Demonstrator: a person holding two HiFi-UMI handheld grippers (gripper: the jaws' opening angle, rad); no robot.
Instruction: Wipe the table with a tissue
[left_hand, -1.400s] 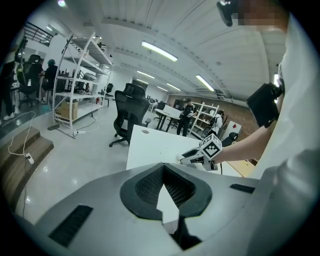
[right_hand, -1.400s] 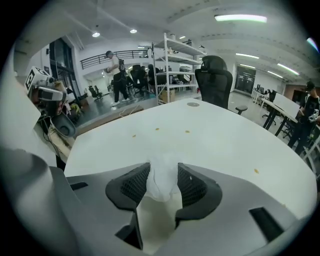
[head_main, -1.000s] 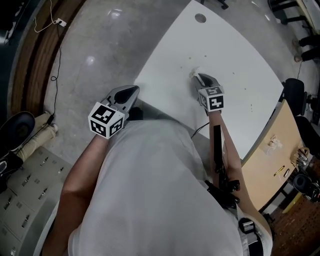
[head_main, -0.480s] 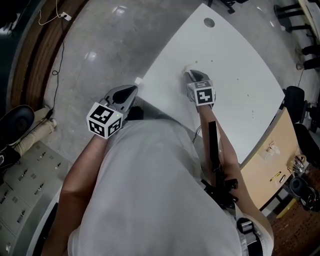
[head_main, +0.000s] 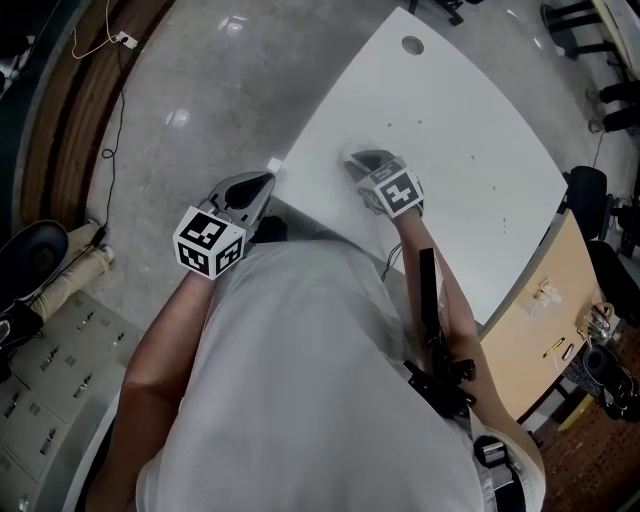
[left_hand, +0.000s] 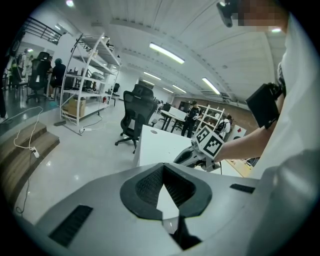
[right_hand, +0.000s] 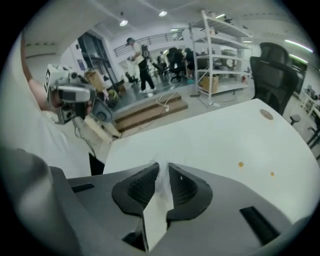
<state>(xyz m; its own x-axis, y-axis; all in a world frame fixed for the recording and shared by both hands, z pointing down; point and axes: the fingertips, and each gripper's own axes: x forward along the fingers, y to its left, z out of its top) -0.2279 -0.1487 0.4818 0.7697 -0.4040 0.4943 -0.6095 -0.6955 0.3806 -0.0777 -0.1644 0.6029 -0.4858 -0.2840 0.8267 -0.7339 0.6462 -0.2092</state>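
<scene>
Though beyond tissue (right_hand: 161, 172), specks (right_hand: 240, 164) on table (right_hand: 210, 131)

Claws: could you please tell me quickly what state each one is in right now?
Left claw: closed, holding nothing.
Right claw: closed on the tissue.

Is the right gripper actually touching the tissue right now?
Touching. The right gripper view shows the white tissue pinched between the two dark pads of the right gripper, with no gap visible on either side.
</scene>
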